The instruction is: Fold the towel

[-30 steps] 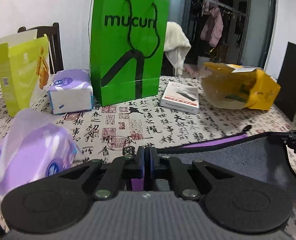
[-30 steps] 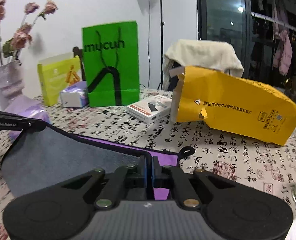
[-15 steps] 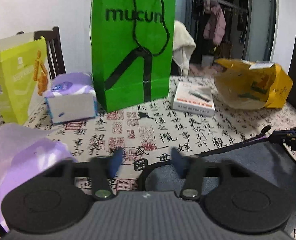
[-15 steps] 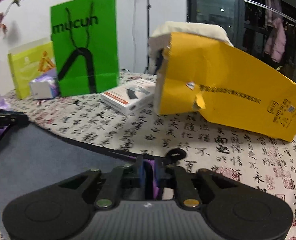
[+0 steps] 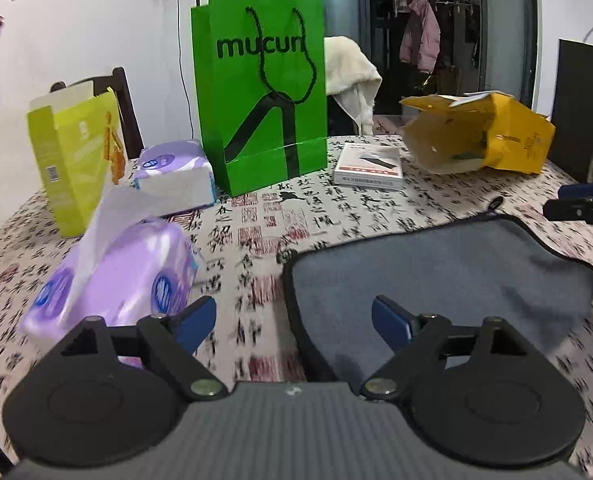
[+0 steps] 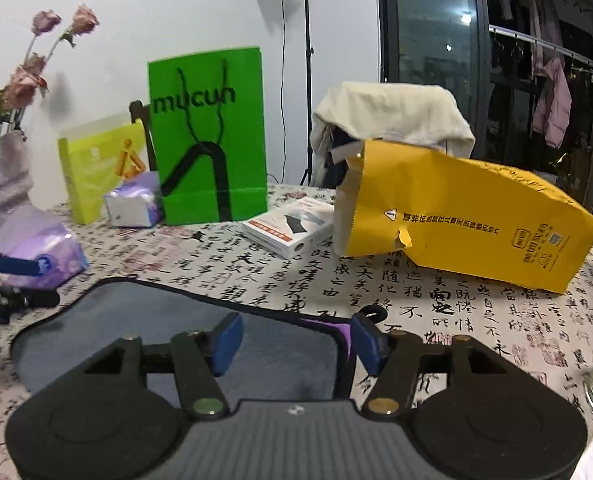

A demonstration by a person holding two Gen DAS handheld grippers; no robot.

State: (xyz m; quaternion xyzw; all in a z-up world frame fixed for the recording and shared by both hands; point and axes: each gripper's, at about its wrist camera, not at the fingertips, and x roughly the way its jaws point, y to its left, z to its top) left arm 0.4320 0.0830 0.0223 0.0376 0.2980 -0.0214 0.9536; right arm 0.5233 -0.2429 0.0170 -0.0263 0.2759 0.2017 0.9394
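The likeliest slip is a crooked fold — the towel (image 5: 436, 264) lies loose with nothing pinning it, so a careless regrasp could drag the top layer off the purple one peeking out by its loop (image 6: 372, 314), or bump the tissue pack (image 5: 112, 272) just left of the left gripper (image 5: 294, 320). Both grippers hold nothing, fingers spread wide. The towel sits flat on the table just ahead of and below the right gripper (image 6: 296, 340), its left corner under the left one.
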